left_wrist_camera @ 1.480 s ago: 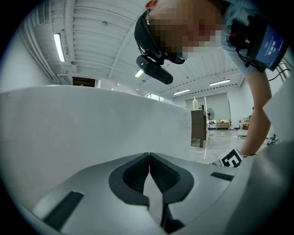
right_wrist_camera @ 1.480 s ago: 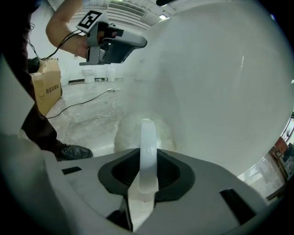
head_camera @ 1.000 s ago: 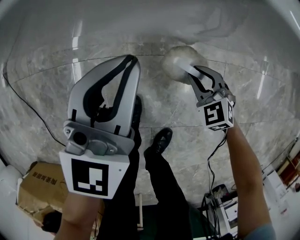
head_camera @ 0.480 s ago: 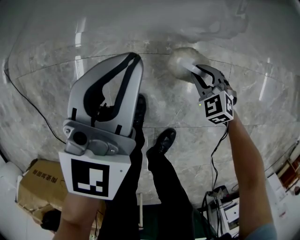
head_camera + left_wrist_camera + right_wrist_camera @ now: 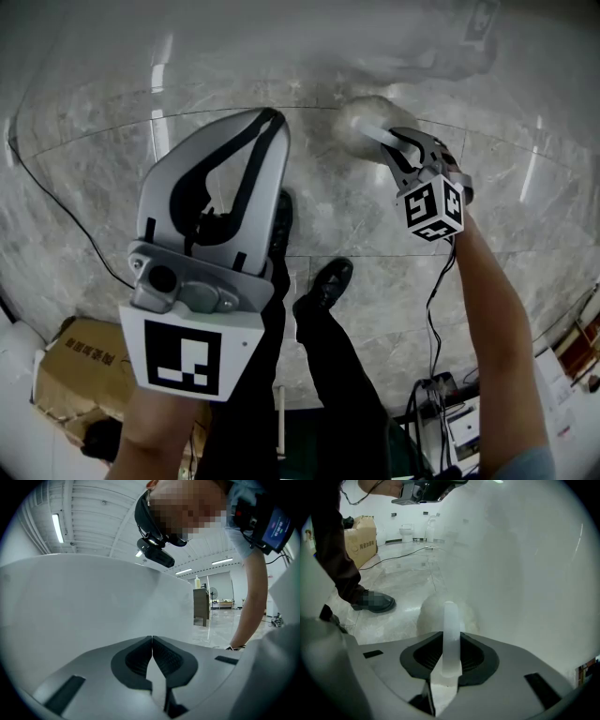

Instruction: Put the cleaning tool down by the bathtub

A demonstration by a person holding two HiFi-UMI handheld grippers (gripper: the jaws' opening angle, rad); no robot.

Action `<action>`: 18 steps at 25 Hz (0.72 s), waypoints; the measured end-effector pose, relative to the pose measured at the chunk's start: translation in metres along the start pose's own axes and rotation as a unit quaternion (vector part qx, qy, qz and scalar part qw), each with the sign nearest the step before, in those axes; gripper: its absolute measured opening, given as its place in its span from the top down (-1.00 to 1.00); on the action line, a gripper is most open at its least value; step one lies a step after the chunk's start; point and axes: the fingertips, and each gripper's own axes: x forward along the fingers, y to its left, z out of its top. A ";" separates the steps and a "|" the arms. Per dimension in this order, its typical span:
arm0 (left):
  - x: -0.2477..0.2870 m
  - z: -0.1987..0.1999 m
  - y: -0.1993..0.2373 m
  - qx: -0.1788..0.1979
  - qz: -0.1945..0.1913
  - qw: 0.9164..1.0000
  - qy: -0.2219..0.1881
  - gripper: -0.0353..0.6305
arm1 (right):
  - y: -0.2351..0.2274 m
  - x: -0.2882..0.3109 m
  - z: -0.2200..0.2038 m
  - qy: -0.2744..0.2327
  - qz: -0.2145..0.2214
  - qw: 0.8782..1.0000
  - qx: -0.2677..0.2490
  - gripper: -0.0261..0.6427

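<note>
One risk: if the right gripper, pinching the brush beside the bathtub, lets go too high, it may bounce away; the left gripper is pressed together, empty.

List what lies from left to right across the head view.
Black cable → left gripper → shoe → right gripper, its jaws shut on the cleaning tool.
</note>
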 end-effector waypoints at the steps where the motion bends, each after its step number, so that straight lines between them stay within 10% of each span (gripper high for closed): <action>1: 0.001 0.000 -0.001 0.001 0.000 1.000 0.000 0.84 | 0.001 0.002 -0.001 0.002 0.003 1.000 -0.003 0.61; 18: 0.000 0.012 0.004 0.009 0.001 1.000 -0.003 0.84 | -0.005 0.006 0.000 0.019 -0.005 1.000 0.006 0.51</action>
